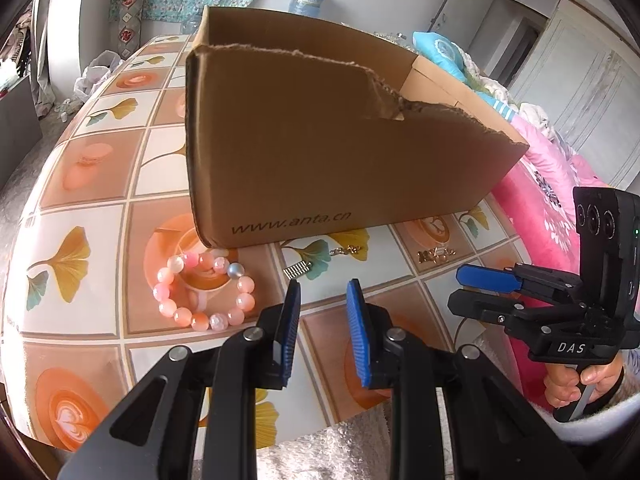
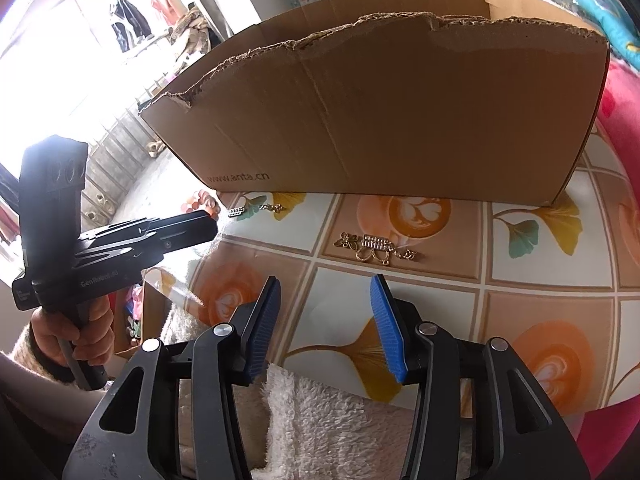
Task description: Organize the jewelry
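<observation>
A pink bead bracelet point(image 1: 204, 292) lies on the tiled tabletop in front of the cardboard box point(image 1: 320, 152), just left of my open, empty left gripper point(image 1: 324, 292). A small silver clip point(image 1: 297, 270) and a small gold chain piece point(image 1: 347, 249) lie near the box front. A cluster of gold and silver pieces point(image 2: 376, 246) lies ahead of my open, empty right gripper point(image 2: 326, 292); it also shows in the left wrist view point(image 1: 436, 255). The box point(image 2: 400, 112) fills the right wrist view; its inside is hidden.
The table point(image 1: 80, 216) has an orange and white patterned cover and ends close under both grippers. A white fleecy cloth point(image 2: 320, 420) lies at the near edge. Pink bedding point(image 1: 552, 184) lies to the right of the table. The right gripper shows at right point(image 1: 480, 280).
</observation>
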Demonstrator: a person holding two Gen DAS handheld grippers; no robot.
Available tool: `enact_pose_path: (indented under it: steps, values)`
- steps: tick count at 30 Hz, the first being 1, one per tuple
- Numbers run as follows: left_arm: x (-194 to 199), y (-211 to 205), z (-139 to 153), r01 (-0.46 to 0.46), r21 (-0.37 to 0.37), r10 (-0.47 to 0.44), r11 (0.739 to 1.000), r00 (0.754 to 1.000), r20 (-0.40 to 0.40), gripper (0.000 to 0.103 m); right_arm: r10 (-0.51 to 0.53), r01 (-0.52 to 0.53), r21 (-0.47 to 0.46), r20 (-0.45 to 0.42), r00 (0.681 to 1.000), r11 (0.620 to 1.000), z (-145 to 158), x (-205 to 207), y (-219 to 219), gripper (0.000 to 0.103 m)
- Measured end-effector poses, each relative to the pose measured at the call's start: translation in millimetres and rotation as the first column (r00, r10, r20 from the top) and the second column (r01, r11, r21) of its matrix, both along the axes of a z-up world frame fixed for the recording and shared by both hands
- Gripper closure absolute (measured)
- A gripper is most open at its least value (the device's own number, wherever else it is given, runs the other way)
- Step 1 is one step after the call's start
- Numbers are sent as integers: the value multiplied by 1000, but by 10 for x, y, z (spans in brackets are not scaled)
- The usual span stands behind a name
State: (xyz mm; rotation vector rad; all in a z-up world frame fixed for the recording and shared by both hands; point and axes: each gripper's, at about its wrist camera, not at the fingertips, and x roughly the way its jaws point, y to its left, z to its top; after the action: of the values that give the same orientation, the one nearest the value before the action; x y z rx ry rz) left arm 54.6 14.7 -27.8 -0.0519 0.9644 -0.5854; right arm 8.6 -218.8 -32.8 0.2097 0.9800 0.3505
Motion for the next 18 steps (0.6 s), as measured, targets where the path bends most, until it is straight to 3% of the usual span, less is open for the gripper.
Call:
enact_pose_path:
  steps: [12,18]
  values:
    - [22,-22,-75,-29,85,27,996,999,26,80,-6,6,9,4,1000,1000,8,-7,-30,56]
    - [76,-67,-67,-23,89,21,996,999,26,80,-4,4,5,6,1000,1000,13,-1,-22,56]
